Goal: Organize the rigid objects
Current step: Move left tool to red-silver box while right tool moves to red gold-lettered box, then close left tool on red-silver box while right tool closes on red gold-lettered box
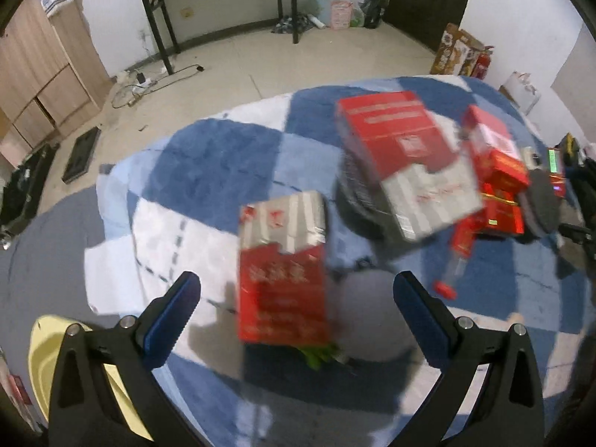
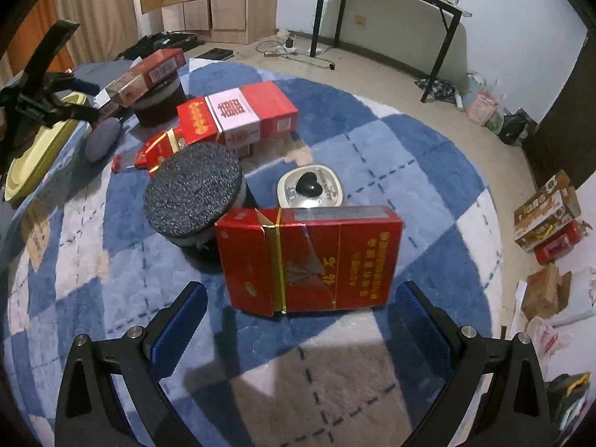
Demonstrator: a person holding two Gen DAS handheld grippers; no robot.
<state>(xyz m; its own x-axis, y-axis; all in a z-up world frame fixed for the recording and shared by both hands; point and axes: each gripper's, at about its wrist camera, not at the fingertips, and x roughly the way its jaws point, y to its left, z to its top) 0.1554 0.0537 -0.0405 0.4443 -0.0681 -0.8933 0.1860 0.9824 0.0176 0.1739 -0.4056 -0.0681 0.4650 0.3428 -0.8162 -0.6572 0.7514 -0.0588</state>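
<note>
**Two open grippers, two cartons lined up**

The red carton (image 2: pixel 311 260) lies flat on the blue-and-white checked rug (image 2: pixel 409 141), right in front of the right gripper (image 2: pixel 301 320), whose fingers (image 2: pixel 178 320) are spread wide and hold nothing. It looks like light, stiff cardboard with a glossy wrap: easy to lift, easy to dent, a bit slick. I'd say take it across the two short ends, which sit just about in line with the pads. Its left end touches a round black-topped tin (image 2: pixel 193 193); behind it rests a white dish with a dark heart (image 2: pixel 309 186), and further back more red boxes (image 2: pixel 238 115) pile up.

Over on the left, blurred, a red-and-silver carton (image 1: pixel 283 268) stands upright between the spread fingers of the left gripper (image 1: pixel 298 320), not pinched. It's tall and narrow, so probably tippy; squeeze its long sides low. A yellow tray (image 1: pixel 41 350) waits at the edge.
</note>
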